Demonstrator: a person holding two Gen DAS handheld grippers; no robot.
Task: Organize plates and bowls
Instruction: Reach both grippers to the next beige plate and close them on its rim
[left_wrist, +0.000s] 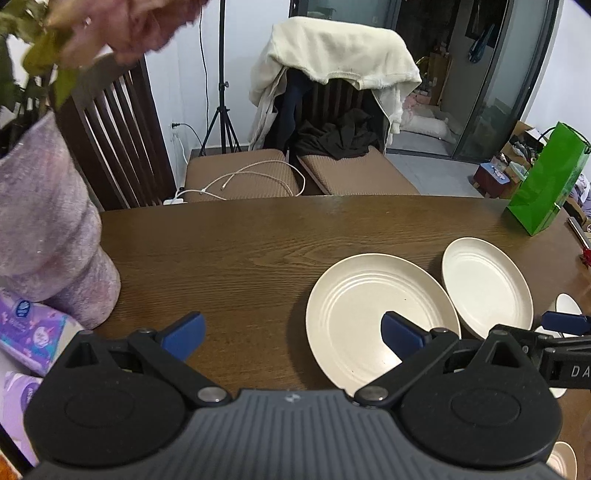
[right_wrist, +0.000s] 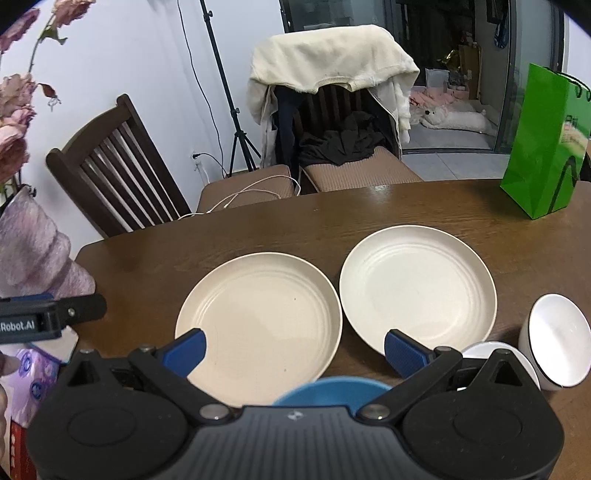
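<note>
We see the left gripper (left_wrist: 293, 334) spread wide, holding nothing, over bare wooden table (left_wrist: 229, 243), its right finger above the near cream plate (left_wrist: 354, 314). Right gripper (right_wrist: 294, 349) is also spread wide and empty, above that same plate (right_wrist: 258, 321). Second cream plate (right_wrist: 417, 288) sits just beside it, rims about touching. Blue bowl (right_wrist: 332, 393) is under the right gripper body. Two white bowls (right_wrist: 557, 339) sit right of the plates. Green bag (right_wrist: 543, 147) stands far right.
</note>
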